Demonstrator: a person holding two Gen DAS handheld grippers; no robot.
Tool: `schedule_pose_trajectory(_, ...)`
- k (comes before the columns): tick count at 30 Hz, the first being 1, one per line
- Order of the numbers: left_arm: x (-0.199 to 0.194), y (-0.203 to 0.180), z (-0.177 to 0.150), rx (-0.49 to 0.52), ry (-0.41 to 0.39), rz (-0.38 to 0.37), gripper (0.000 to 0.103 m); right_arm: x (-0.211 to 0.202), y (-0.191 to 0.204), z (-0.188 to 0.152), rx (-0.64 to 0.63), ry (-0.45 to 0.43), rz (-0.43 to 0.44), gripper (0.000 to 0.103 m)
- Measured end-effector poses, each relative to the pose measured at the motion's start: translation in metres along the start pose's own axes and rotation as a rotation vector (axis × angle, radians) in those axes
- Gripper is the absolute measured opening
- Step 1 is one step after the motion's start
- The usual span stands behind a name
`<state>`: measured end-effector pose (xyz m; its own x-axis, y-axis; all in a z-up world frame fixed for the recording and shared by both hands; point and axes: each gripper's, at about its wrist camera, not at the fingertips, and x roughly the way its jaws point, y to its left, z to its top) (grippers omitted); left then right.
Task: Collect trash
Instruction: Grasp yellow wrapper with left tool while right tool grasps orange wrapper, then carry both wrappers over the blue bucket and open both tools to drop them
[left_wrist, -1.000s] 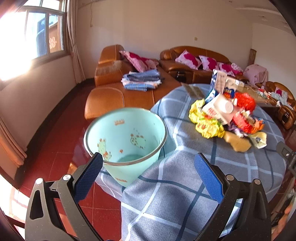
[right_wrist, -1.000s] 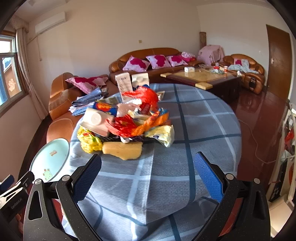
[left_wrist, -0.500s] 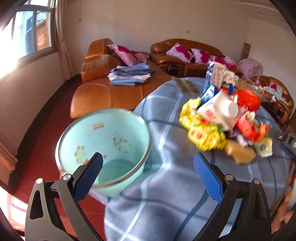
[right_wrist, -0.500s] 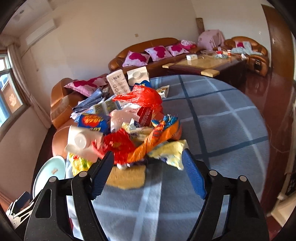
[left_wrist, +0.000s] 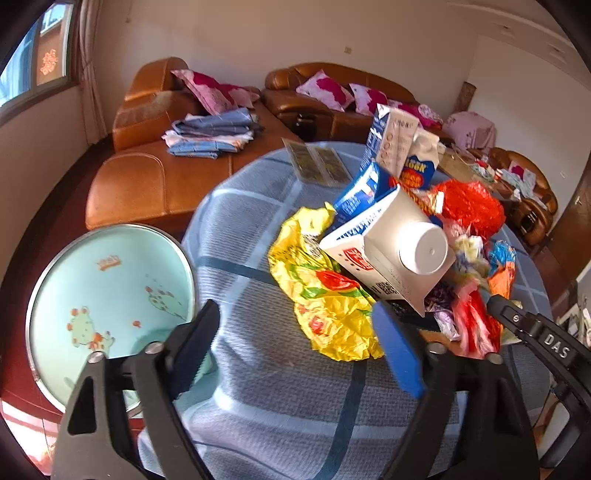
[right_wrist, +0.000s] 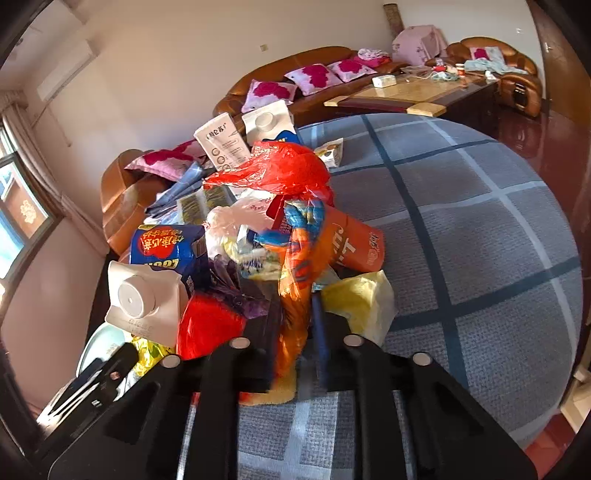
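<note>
On the surface (right_wrist: 480, 221): round, checked blue-grey cloth.
Trash heap (right_wrist: 266, 236): crinkled foil wrappers, carton, mid-surface.
Right gripper (right_wrist: 295, 325): fingers just closing, pinching orange wrapper (right_wrist: 295, 295).
Left gripper (left_wrist: 295, 339): fingers narrowing, nothing gripped.
Bin (left_wrist: 110, 295): smooth mint, beside surface.

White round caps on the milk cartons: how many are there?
2. One white cap is on the tipped carton at the pile's near left; the other tops the upright carton at the pile's far side. More may be hidden inside it.
</note>
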<state>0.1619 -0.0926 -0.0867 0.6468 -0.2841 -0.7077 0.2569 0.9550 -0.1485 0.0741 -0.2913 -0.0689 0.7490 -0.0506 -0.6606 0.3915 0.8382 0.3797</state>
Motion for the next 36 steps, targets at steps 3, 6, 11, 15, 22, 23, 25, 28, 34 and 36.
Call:
schedule_pose_trajectory(3,0.011,0.000,-0.002,-0.006,0.037,-0.037,0.060,-0.002,0.000,-0.001,0.002,-0.011,0.023,0.016)
schedule_pose_trajectory(6,0.014,0.003,-0.003,-0.018,0.052,-0.107,0.030,-0.012,0.000,0.000,0.010,-0.038,0.040,0.016)
schedule_pose_trajectory(11,0.001,0.008,-0.001,-0.020,0.015,-0.106,0.025,-0.036,0.002,0.005,-0.002,-0.122,0.031,0.016)
schedule_pose_trajectory(15,-0.014,0.011,0.000,-0.018,-0.017,-0.101,0.023,-0.051,0.004,0.002,-0.004,-0.160,0.032,0.016)
schedule_pose_trajectory(22,-0.049,0.016,-0.006,0.019,-0.066,-0.059,0.023,-0.067,0.012,-0.005,-0.019,-0.181,0.052,0.016)
schedule_pose_trajectory(23,-0.054,0.017,-0.007,0.021,-0.069,-0.047,0.023,-0.069,0.014,-0.005,-0.024,-0.183,0.056,0.016)
schedule_pose_trajectory(25,-0.063,0.019,-0.009,0.028,-0.083,-0.024,0.023,-0.074,0.023,-0.007,-0.044,-0.191,0.069,0.016)
schedule_pose_trajectory(28,-0.077,0.024,-0.013,0.039,-0.105,0.012,0.023,-0.080,0.036,-0.012,-0.078,-0.200,0.086,0.016)
schedule_pose_trajectory(34,-0.095,0.045,-0.016,0.025,-0.134,0.053,0.023,-0.082,0.058,-0.021,-0.118,-0.189,0.115,0.016)
schedule_pose_trajectory(36,-0.098,0.050,-0.017,0.014,-0.138,0.055,0.023,-0.085,0.065,-0.024,-0.131,-0.192,0.122,0.016)
